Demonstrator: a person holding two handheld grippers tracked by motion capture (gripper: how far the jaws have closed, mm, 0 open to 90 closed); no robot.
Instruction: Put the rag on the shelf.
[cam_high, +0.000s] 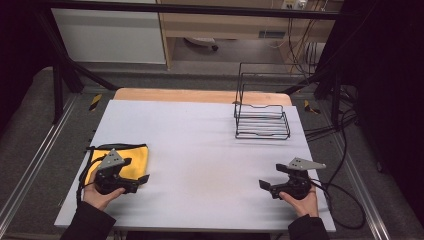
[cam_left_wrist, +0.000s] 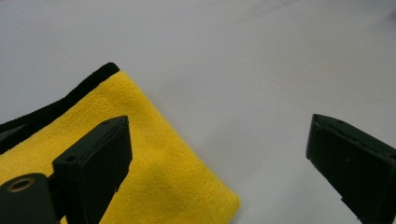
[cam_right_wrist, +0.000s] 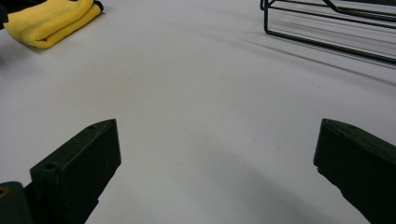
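**Yellow cloth partly covered by the left gripper**

In the high view, the near right part of the folded yellow cloth (cam_high: 134, 159) is hidden beneath the left gripper (cam_high: 142, 181), and its left edge is lost behind a black cable. The cloth is laid flat at the near left of the white table (cam_high: 200, 145). In the left gripper view, it is cut off at the bottom and left edges (a black trim is seen along its far side), and one jaw is seen over it, the other over bare table. The jaws are spread wide and nothing is held.

The right gripper (cam_high: 265, 186) is held low at the near right, well apart from the cloth, jaws wide and empty. A black wire rack (cam_high: 261, 120) is stood at the far right; in the right gripper view it is cut off at the top.
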